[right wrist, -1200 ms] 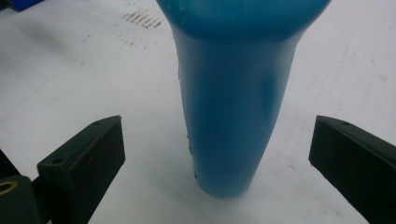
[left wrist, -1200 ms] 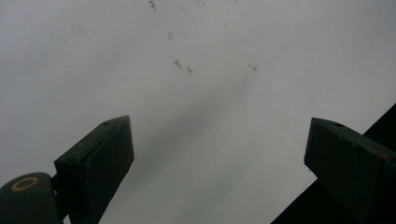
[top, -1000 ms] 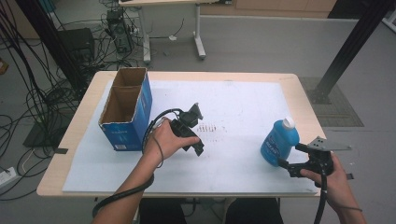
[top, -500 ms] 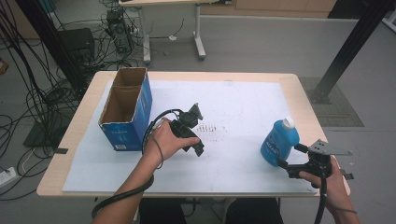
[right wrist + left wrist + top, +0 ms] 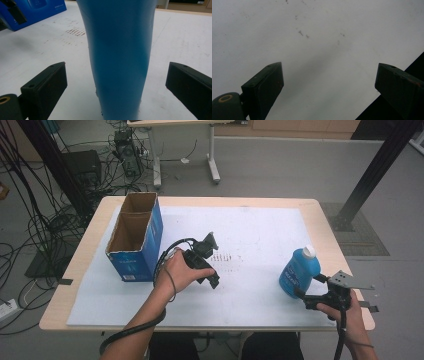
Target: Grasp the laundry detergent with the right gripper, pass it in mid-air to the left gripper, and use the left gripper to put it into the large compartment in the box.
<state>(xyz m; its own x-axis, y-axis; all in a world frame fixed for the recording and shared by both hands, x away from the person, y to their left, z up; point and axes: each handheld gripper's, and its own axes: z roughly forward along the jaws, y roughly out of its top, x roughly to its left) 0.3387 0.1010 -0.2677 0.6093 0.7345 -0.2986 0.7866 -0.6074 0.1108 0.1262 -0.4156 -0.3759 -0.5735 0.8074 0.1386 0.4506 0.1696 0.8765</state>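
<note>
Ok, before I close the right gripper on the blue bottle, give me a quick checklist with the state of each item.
1. Right gripper open: ok, fingers spread wide.
2. Blue bottle between the fingers: ok, with a gap on both sides.
3. Bottle upright on the white sheet: ok, white cap on top.
4. Contact with the bottle yet: none, neither finger touches it.
5. Left gripper out of the way: ok, open over bare sheet at mid-table, apart from the bottle.
6. Cardboard box ready: ok, open-topped at the left; contents cannot tell.
</note>
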